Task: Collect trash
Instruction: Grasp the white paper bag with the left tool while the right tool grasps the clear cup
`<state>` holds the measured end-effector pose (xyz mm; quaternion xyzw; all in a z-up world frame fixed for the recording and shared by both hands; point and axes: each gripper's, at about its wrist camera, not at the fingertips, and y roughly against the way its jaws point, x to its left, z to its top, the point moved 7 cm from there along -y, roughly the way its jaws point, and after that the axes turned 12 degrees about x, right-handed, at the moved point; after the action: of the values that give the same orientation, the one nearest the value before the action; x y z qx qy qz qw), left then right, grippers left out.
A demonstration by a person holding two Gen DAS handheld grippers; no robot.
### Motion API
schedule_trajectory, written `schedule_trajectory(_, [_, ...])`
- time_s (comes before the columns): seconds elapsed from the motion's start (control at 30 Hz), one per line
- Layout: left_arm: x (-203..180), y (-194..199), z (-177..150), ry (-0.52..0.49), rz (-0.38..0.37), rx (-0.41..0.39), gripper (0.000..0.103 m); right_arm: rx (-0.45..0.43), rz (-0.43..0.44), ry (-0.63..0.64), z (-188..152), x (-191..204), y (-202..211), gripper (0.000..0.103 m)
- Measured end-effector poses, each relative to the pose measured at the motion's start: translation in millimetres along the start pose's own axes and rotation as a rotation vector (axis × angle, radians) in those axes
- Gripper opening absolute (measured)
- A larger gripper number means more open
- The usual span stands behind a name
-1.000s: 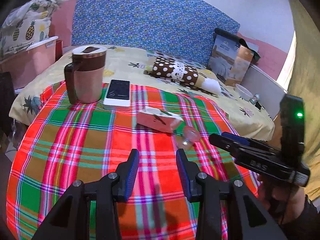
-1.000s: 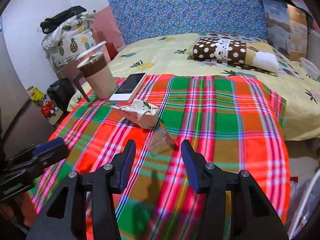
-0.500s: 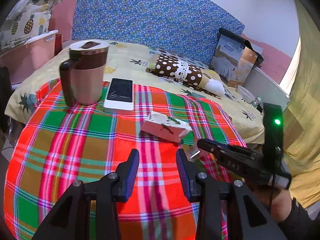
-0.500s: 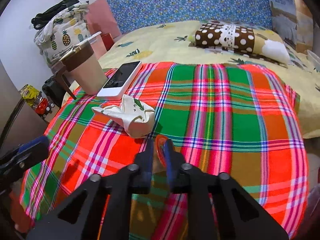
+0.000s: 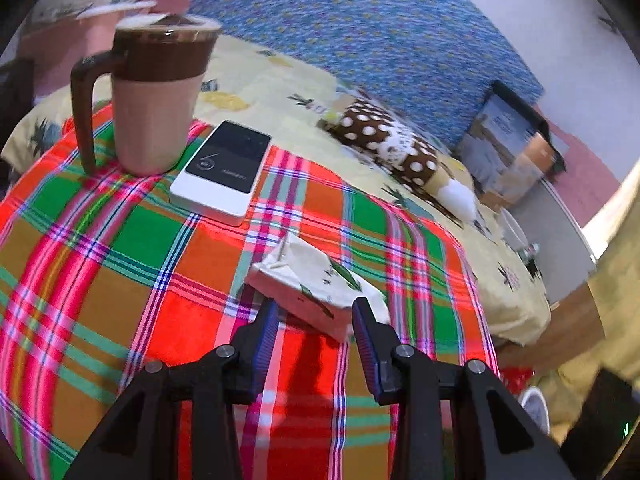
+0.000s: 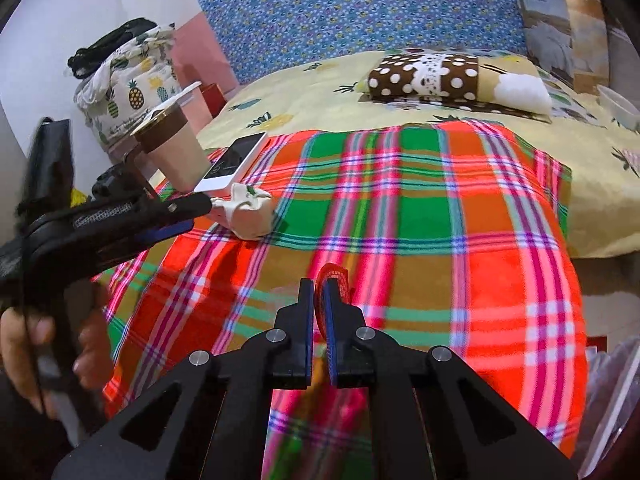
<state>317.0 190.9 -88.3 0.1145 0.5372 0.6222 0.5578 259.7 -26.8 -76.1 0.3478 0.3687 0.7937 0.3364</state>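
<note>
Right gripper clamped on clear plastic, left gripper at the wrapper

The right gripper [image 6: 319, 294] pinches a crumpled clear plastic scrap [image 6: 335, 280] above the plaid blanket [image 6: 440, 240]; the left gripper [image 5: 316, 312], fingers apart, straddles the near edge of a crumpled white wrapper [image 5: 312, 284] lying beside the phone [image 5: 224, 168].

Plaid cloth [image 5: 120, 248] over the bed's near end; items grouped at its far-left corner.

Mug [image 5: 156, 92] at 10 o'clock on the cloth, phone-like device [image 5: 224, 172] flat just right of it. Crumpled tissue pack [image 5: 316, 284] nearer, toward 12, between the left gripper [image 5: 314, 316] fingertips. Pillow [image 6: 452, 78] on the bedsheet [image 6: 304, 92] beyond the cloth at 1 o'clock. Right gripper [image 6: 319, 296] low over the cloth's near middle, pinching a thin wrapper [image 6: 334, 280].
</note>
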Motion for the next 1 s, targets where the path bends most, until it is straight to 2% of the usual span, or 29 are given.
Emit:
schedule_trajectory(0.23, [-2.5,-20.6,10.9,0.077,0.005,0.014,0.038,-0.005,0.025,-0.035,-6.2,-14.4,1.6,0.007])
schedule_trajectory(0.33, [-5.4,-11.3,16.7,0.089,0.000,-0.029,0.039,-0.011,0.034,-0.036,-7.9,-15.4,4.0,0.007])
schedule_trajectory(0.37, [-8.4,-7.5,19.6,0.080,-0.001,-0.049,0.041,-0.012,0.037,-0.035,-7.5,-15.2,3.9,0.007])
schedule_trajectory(0.4, [-11.2,-6.0,22.6,0.073,0.002,-0.061,0.049,-0.014,0.041,-0.035,-8.6,-16.2,4.6,0.007])
schedule_trajectory(0.43, [-12.1,-6.6,25.7,0.073,0.008,-0.065,0.052,-0.015,0.045,-0.034,-8.7,-16.9,3.9,0.007])
schedule_trajectory(0.67, [-0.3,-28.9,24.6,0.109,0.086,0.005,0.052,-0.021,0.067,-0.042,-10.9,-21.5,4.7,0.007])
schedule_trajectory(0.7, [1.4,-31.1,23.6,0.105,0.093,0.009,0.046,-0.021,0.069,-0.042,-11.4,-21.3,4.5,0.007])
schedule_trajectory(0.73, [2.2,-33.3,23.1,0.096,0.099,0.013,0.033,-0.022,0.070,-0.042,-11.3,-21.2,4.7,0.007])
schedule_trajectory(0.8, [0.7,-36.9,20.7,0.062,0.115,0.028,0.017,-0.023,0.069,-0.042,-11.8,-22.3,5.3,0.007])
schedule_trajectory(0.93, [-14.5,-31.8,12.6,-0.042,0.118,0.012,0.008,-0.035,0.059,-0.045,-13.0,-24.8,8.9,0.007])
schedule_trajectory(1.0, [-24.6,-25.4,5.4,-0.101,0.119,-0.001,0.008,-0.043,0.053,-0.046,-13.0,-26.3,12.3,0.007])
